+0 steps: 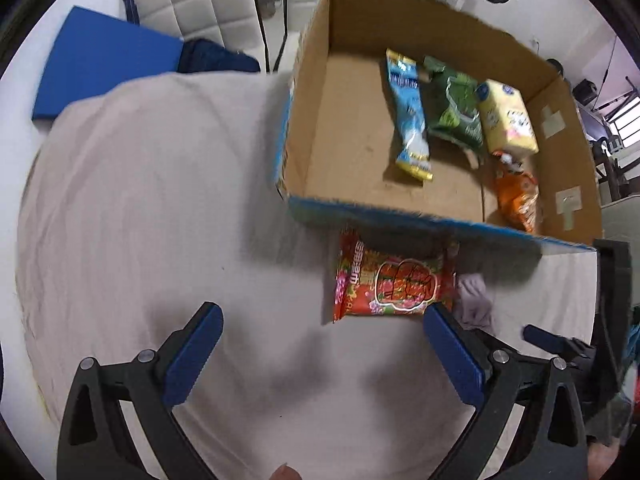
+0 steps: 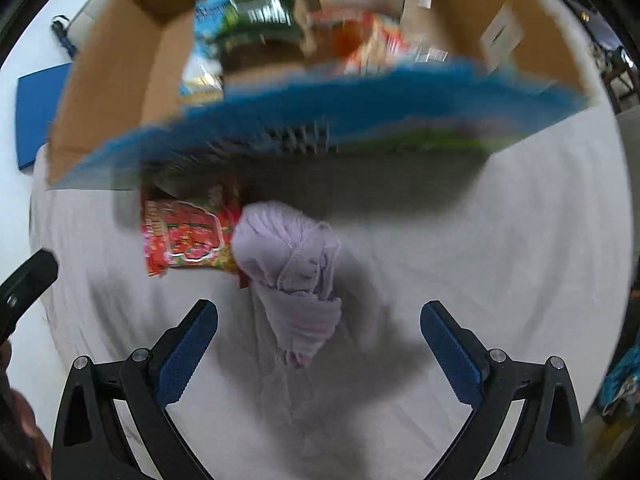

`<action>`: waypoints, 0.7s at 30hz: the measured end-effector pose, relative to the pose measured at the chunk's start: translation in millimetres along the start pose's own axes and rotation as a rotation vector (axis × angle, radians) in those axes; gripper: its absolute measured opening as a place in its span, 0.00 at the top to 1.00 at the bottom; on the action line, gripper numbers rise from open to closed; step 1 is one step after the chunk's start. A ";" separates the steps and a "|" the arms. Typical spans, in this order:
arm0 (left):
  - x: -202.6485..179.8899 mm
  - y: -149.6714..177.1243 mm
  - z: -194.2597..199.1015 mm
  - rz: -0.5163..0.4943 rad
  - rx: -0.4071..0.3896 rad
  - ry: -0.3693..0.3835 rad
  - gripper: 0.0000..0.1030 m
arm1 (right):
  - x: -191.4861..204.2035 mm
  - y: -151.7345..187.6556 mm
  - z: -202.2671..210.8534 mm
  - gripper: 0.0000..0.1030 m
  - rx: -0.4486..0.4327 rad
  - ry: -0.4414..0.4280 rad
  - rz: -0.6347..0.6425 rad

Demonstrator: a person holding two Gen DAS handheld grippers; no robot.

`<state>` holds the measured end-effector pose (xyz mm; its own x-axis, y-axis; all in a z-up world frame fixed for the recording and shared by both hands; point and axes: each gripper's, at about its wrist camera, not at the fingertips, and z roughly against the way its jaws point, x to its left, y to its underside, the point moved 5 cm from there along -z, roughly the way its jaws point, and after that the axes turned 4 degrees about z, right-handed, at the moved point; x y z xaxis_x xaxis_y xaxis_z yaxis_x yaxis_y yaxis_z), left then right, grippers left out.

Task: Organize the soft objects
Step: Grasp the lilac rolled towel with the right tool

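Claws come first in both wrist views, and we see each one spread wide with nothing between its blue pads. Under the left claw (image 1: 322, 318) there is only the pale cloth (image 1: 140, 200) that covers the table. Just ahead of the right claw (image 2: 319, 314) lies a bundled lilac cloth (image 2: 296, 276), which rests on the covering and is not touched by either pad. Its left side touches a red snack packet (image 2: 188, 236), which lies flat; in the left view the same red snack packet (image 1: 390, 280) is close to the right pad, and its far edge goes under the shadow of the cardboard box (image 1: 360, 12). The box stands open behind it, with a blue printed outer wall. Inside, toward its right side, we see a light blue packet (image 1: 408, 116), a green packet (image 1: 454, 108), a yellow pack (image 1: 506, 120) and an orange packet (image 1: 516, 196). Beyond the table, at far left, a blue board (image 1: 104, 68) is visible.
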<state>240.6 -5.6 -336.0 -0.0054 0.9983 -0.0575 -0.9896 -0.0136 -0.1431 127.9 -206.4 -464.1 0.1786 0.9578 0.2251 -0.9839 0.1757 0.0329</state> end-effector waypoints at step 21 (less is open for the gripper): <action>-70.2 14.5 -83.3 -0.245 0.168 -0.029 0.00 | -61.7 29.0 19.8 0.54 -0.006 0.065 -0.025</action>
<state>238.6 -80.6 -416.3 0.2348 0.9720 -0.0131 -0.9719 0.2350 0.0165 88.2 -264.8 -457.7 0.2035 0.9658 0.1605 -0.9791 0.2009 0.0321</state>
